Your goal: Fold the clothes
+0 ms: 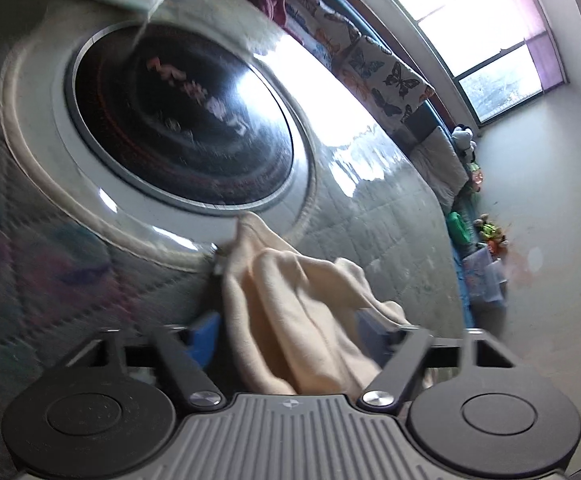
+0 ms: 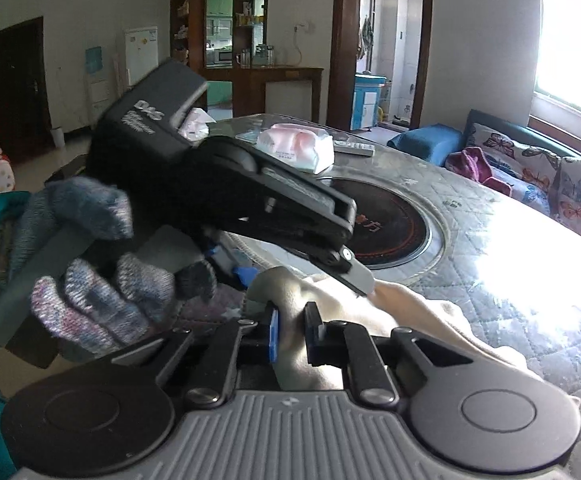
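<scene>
Gripping one bunched end of the cream garment [image 2: 330,312], the right gripper [image 2: 292,336] is clamped on it, likely to stretch it flat; the left gripper [image 1: 290,344], at ten o'clock, seems closed on the other end, though blurred.
</scene>
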Action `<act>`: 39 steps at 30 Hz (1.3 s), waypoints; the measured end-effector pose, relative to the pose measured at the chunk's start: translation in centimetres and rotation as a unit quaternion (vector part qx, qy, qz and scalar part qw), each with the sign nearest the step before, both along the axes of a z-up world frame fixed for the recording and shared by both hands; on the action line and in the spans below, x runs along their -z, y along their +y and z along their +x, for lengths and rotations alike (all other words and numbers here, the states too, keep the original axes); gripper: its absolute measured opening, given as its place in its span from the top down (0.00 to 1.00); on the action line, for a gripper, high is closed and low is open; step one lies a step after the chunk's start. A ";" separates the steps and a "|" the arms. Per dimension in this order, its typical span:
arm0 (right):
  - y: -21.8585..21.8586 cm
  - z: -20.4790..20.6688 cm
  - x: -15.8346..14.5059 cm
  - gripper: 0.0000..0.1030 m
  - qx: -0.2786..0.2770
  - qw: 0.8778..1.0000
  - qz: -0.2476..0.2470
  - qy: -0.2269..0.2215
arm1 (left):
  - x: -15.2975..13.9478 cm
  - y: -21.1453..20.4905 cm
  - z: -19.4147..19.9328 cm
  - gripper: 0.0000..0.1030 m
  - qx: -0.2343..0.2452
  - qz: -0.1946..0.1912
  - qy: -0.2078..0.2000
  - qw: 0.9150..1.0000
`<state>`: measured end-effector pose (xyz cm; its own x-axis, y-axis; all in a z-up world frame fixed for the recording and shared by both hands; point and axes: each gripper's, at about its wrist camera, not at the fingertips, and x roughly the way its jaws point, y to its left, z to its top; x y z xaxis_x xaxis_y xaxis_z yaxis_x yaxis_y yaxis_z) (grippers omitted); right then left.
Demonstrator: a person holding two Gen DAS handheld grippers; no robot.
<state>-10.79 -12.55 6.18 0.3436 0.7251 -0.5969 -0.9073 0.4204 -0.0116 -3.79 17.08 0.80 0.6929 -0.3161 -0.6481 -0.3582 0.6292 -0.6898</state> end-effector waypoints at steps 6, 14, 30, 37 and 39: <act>-1.0 0.3 0.3 0.80 0.000 1.000 0.006 0.018 | 1.1 0.2 0.4 0.83 -0.004 -0.025 0.010 1.000; -6.2 3.2 1.1 0.73 0.115 0.993 0.014 0.038 | 0.3 0.0 0.4 0.85 0.009 0.018 -0.001 1.000; -15.6 9.6 5.6 0.55 0.321 0.937 0.065 0.122 | -0.3 -1.5 1.6 0.85 0.035 0.098 -0.006 0.995; -16.2 8.0 4.4 0.87 0.311 0.939 0.099 0.111 | -1.8 -2.9 2.9 0.86 0.060 0.135 -0.022 0.989; -16.9 7.4 3.5 0.88 0.316 0.938 0.104 0.095 | -2.5 -3.7 3.6 0.87 0.074 0.141 -0.036 0.987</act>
<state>-3.34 -29.49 2.72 0.6460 0.5206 -0.5583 -0.4538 0.8500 0.2675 -0.19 13.40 3.33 0.7001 -0.2303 -0.6759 -0.2052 0.8418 -0.4993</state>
